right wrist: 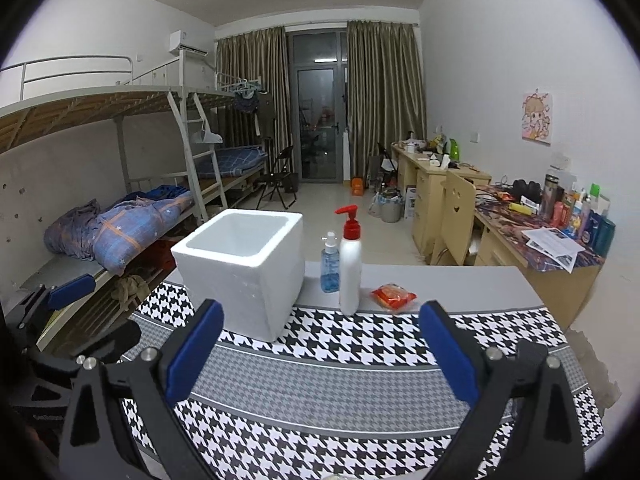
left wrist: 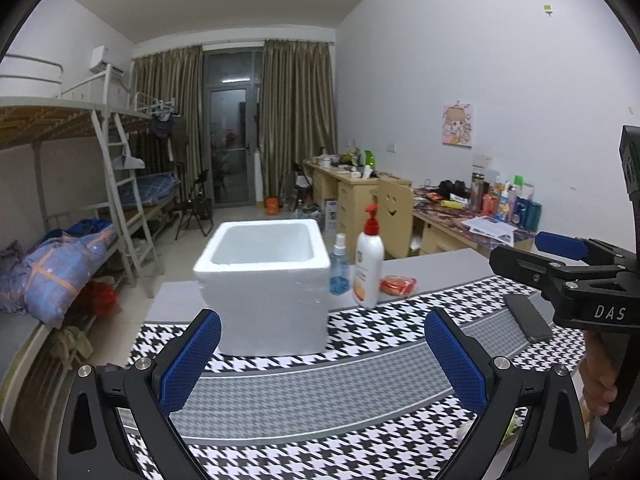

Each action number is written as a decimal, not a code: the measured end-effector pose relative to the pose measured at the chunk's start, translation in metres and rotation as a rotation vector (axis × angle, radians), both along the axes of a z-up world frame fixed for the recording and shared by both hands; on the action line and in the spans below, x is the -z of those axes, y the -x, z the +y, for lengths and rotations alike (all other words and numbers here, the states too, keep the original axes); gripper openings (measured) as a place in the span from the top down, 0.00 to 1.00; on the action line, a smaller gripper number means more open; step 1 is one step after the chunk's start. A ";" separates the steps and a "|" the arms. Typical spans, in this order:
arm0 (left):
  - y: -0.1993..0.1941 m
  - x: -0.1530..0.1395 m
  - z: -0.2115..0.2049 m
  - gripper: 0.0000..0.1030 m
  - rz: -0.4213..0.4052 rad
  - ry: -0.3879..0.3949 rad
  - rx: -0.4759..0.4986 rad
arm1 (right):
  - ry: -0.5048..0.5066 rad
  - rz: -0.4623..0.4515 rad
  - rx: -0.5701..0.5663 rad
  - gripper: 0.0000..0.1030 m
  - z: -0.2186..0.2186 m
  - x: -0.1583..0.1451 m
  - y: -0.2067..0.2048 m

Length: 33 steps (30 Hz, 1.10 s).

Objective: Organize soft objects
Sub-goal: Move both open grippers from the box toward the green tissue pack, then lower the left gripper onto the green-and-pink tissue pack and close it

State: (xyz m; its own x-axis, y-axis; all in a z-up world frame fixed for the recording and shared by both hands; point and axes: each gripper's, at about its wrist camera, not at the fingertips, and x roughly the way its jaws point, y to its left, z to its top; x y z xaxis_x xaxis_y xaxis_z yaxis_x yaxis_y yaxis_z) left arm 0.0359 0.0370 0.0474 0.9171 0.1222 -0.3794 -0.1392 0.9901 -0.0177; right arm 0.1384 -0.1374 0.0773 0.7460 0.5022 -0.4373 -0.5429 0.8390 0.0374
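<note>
A white foam box [left wrist: 266, 280] [right wrist: 244, 268] stands open-topped on the houndstooth mat [left wrist: 320, 392] [right wrist: 340, 380]. Right of it stand a small blue spray bottle [left wrist: 339, 266] [right wrist: 329, 264] and a white pump bottle with a red top [left wrist: 369, 264] [right wrist: 350, 268]. A soft orange packet [left wrist: 398, 285] [right wrist: 394, 296] lies beyond them on the grey table. My left gripper [left wrist: 322, 356] is open and holds nothing, short of the box. My right gripper [right wrist: 320, 352] is open and holds nothing too; it also shows at the right of the left wrist view [left wrist: 568, 256].
A dark phone [left wrist: 528, 318] lies on the mat at the right. Bunk beds with blue bedding [right wrist: 120, 224] stand left of the table. Desks crowded with bottles [right wrist: 576, 212] and a wooden chair [right wrist: 456, 216] line the right wall.
</note>
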 end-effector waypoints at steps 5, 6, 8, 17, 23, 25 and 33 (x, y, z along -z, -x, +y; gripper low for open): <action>0.004 0.007 -0.012 0.01 -0.007 0.009 0.034 | 0.008 -0.027 0.037 0.03 -0.011 0.006 0.007; 0.004 0.009 -0.015 0.01 -0.009 0.006 0.042 | 0.004 -0.037 0.047 0.03 -0.014 0.006 0.009; 0.004 0.012 -0.022 0.01 -0.009 0.003 0.062 | -0.002 -0.045 0.066 0.03 -0.022 0.009 0.011; 0.006 0.022 -0.037 0.01 -0.021 -0.004 0.106 | -0.012 -0.049 0.097 0.03 -0.040 0.019 0.019; 0.005 0.031 -0.046 0.01 -0.027 0.006 0.132 | -0.012 -0.046 0.111 0.03 -0.048 0.027 0.022; 0.003 0.034 -0.049 0.01 -0.022 0.004 0.147 | -0.014 -0.041 0.117 0.03 -0.052 0.030 0.024; -0.001 0.051 -0.064 0.01 0.016 0.022 0.199 | -0.013 -0.029 0.164 0.03 -0.073 0.045 0.028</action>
State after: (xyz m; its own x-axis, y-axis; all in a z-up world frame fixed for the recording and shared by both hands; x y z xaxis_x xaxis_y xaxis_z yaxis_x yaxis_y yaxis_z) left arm 0.0372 -0.0267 -0.0035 0.9160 -0.0698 -0.3950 0.0591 0.9975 -0.0390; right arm 0.1100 -0.2102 0.0325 0.8306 0.3779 -0.4091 -0.3994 0.9161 0.0352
